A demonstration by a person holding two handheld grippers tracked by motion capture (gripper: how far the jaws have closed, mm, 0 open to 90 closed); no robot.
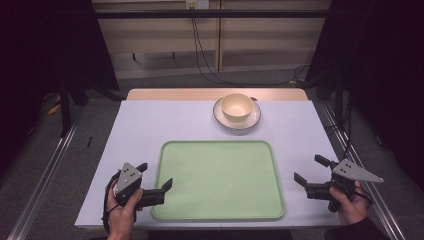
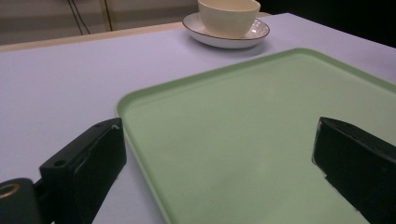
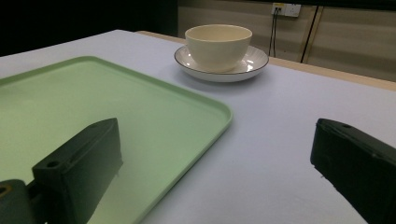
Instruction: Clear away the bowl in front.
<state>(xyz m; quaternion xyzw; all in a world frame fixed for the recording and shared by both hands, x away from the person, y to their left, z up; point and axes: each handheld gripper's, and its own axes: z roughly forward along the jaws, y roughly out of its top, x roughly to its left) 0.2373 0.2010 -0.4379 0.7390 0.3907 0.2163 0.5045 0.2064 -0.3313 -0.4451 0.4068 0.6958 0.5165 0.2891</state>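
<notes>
Table [image 1: 150,125] | tray [image 1: 220,145] bare | bowl [image 1: 237,107] on plate [image 1: 255,119] | both jaws wide

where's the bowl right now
The bowl sits on a saucer at the table's far side, slightly right of centre in the high view, just beyond the green tray.

We've got a green tray [image 1: 218,210] sitting on the table [image 1: 145,125], near its front edge. Behind the tray and a bit to its right there's a white plate [image 1: 220,118] with a cream bowl [image 1: 237,107] sitting upright on it. Past the table's far edge, black cables [image 1: 200,55] hang down the wall from a socket [image 1: 196,4].
</notes>
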